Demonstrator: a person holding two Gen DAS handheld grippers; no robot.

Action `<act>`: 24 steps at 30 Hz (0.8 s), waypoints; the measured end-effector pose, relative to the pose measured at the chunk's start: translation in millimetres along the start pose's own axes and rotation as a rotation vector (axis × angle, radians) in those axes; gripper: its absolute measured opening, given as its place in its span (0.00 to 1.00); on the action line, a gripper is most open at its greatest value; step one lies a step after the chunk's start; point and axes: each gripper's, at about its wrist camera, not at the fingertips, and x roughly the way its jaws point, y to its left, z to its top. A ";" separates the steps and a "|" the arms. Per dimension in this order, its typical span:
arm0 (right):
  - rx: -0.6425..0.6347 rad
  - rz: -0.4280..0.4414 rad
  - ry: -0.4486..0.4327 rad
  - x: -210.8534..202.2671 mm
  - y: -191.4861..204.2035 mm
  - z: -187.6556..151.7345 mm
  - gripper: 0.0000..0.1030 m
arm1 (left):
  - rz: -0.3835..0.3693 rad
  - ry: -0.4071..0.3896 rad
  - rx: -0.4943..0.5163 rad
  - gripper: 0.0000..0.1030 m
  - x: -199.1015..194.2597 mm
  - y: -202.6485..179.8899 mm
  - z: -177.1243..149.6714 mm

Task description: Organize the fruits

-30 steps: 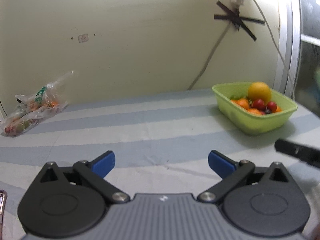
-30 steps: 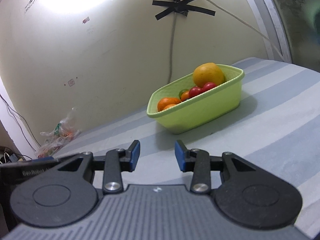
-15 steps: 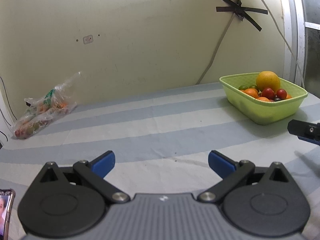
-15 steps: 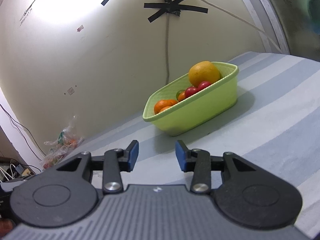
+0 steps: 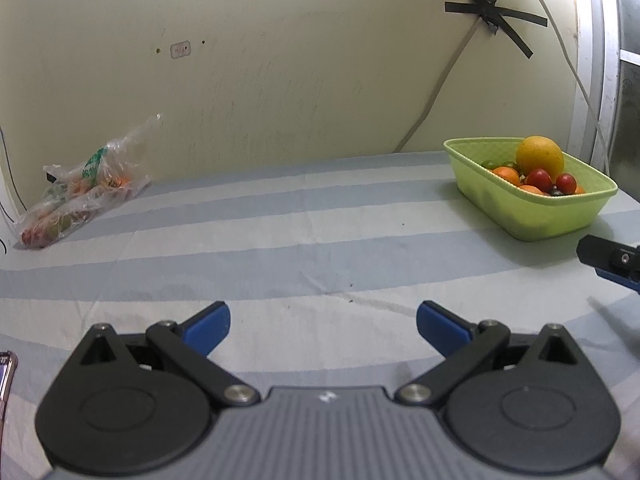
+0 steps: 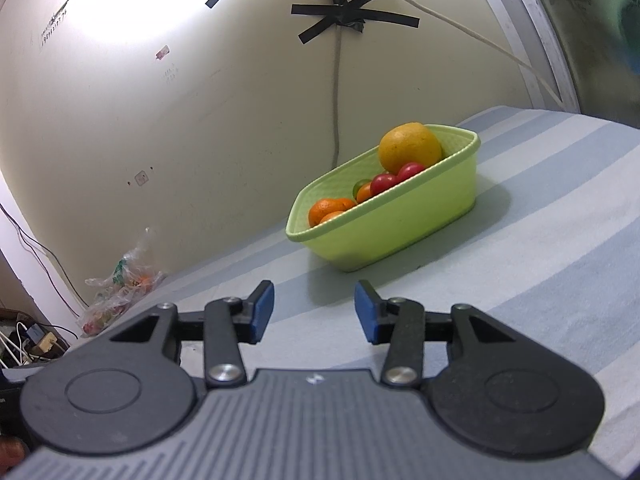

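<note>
Green basket at the right, wide striped cloth before both tongs

Striped cloth in blue and white covers the counter, and most of it lies bare between the two containers. At the far edge the cloth meets the pale wall. The left tongs are spread wide and hold nothing; they hang over the near part of the cloth. The right tongs are also apart, with a narrower gap, and are empty; their tip shows at the right edge of the left view.

At the far right, near the wall, stands the green basket. Inside it are a big yellow-orange fruit on top, two small red fruits touching it, several small oranges and something green behind them. The basket is just in front of the right tongs, but apart from them.

At the far left, against the wall, lies a clear plastic bag with orange, red and greenish fruit inside. A cable, taped to the wall, comes down behind the basket.
</note>
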 end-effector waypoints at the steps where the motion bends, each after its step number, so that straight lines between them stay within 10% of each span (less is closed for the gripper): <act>1: -0.001 -0.001 0.000 0.0 0.1 0.0 0.46 | 0.001 0.001 -0.001 1.00 0.2 0.2 -0.6; 24: -0.147 -0.073 -0.095 -8.6 20.9 -5.8 0.46 | -0.078 -0.012 -0.027 1.00 -1.7 -2.3 -3.6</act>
